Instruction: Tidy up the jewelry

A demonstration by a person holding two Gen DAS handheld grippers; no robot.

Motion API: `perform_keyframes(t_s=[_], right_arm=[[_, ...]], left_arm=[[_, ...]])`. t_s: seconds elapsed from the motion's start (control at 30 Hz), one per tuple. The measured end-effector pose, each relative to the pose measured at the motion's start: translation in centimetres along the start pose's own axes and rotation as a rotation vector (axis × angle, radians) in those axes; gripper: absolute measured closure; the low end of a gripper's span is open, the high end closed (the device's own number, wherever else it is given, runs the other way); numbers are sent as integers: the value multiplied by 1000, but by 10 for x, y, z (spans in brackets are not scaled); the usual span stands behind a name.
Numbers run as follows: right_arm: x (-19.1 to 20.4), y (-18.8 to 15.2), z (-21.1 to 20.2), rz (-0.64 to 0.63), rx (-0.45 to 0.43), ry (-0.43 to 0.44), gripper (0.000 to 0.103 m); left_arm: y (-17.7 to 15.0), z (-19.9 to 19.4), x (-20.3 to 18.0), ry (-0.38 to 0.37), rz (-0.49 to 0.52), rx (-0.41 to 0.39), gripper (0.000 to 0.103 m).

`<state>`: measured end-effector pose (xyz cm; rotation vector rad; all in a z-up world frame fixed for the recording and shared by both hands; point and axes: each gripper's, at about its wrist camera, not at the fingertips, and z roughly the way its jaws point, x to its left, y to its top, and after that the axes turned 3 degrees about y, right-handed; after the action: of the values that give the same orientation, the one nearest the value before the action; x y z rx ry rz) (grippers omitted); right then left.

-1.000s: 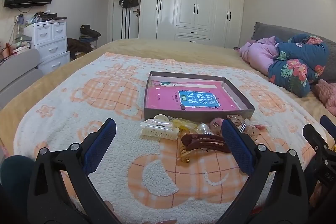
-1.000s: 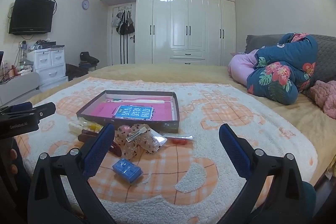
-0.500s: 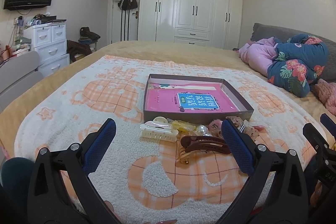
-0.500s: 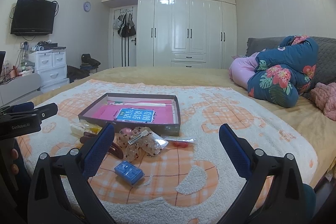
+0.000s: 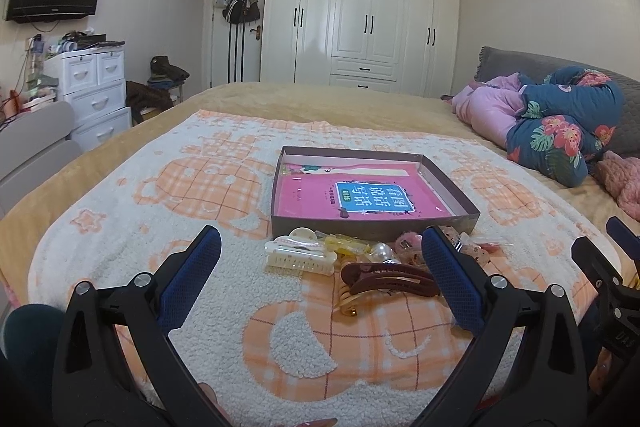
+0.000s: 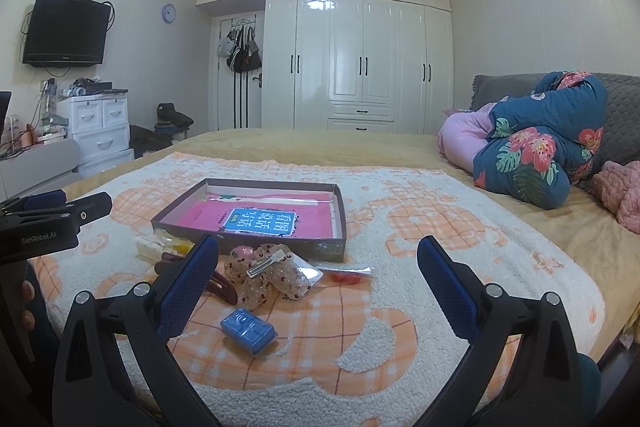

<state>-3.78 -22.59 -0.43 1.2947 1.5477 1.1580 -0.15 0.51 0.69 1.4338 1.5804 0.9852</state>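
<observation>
Bedroom first: white wardrobes fill the far wall, and a fleecy orange-and-white blanket (image 5: 200, 227) covers the bed where everything lies. Against a second ago, both cameras sit a little higher and tipped back, so more ceiling shows, while nothing on the blanket has shifted; I read this as positioning, with sorting not yet begun. The shallow box (image 5: 372, 223) (only a pink booklet inside) sits at twelve o'clock from the left gripper (image 5: 320, 267), whose blue-padded fingers are spread wide around nothing. The hair accessories lie just in front of the box: a cream claw clip (image 5: 300, 257) at eleven o'clock, a dark red barrette (image 5: 386, 277) at one. The right gripper (image 6: 318, 273) is equally wide apart and empty; a spotted bow clip (image 6: 266, 277) lies at eleven o'clock and a small blue case (image 6: 248, 335) nearer, at about seven o'clock from its fingertips. Every piece remains outside the box.
</observation>
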Motion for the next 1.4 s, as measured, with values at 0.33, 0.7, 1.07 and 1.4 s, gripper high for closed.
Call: perform_keyframes(t_s=[0.33,0.7,1.07,1.4], right_arm=[[0,0,0,-3,-3,-4,6],[3,1,2,-7,10,6,6],[29,-7,20,-75,97,106,6],[46,-22,39,-124,208,172,6]], left_arm=[[-1,-1,-1,1,-1,-2,11],[-1,-2,1,13,-10,-5,11],[-1,8,25,50,-62,28,11],[-12,36,34,5,-84,149,11]])
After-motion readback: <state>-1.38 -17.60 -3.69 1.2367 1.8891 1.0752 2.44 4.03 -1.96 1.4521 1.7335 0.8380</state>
